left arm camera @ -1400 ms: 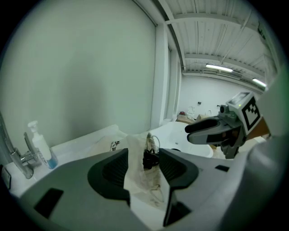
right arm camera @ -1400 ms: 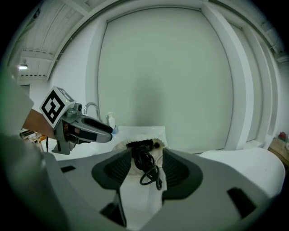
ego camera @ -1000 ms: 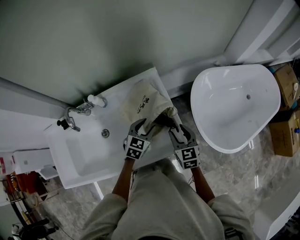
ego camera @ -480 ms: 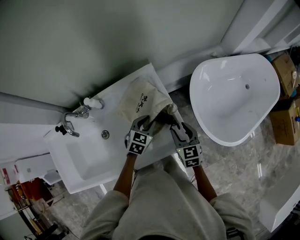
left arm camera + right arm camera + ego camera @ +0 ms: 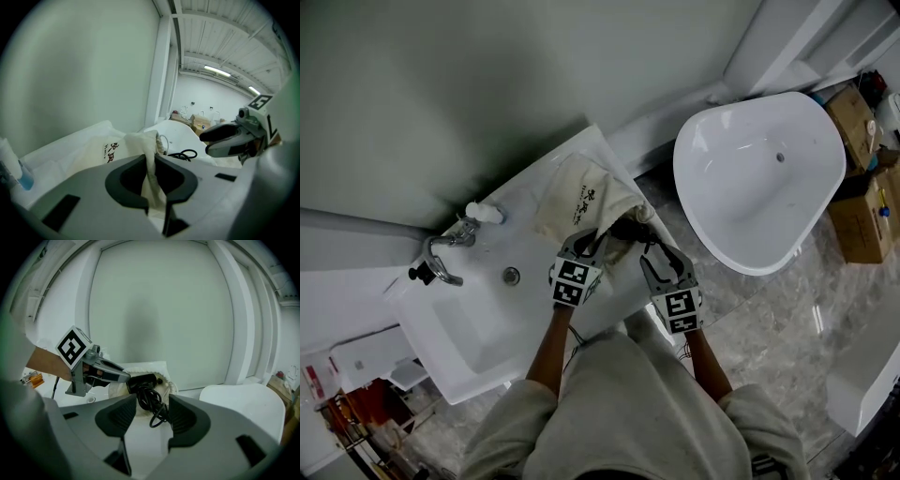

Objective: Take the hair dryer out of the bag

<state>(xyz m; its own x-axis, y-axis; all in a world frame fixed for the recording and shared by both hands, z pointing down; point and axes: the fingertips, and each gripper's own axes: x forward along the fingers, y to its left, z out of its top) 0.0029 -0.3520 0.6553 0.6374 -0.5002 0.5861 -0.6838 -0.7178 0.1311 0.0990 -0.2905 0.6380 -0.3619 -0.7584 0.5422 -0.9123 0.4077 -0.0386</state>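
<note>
Fingers of the left gripper, just closed further, pinch the bag at its edge — those of the right gripper stand apart around the hair dryer cord.

Two grippers, one bag, one dryer, one sink, one tap, one bottle, one tub and two boxes are showing in the head view.

A cream cloth bag beside the white washbasin carries dark printed characters, too small and blurred to read.
</note>
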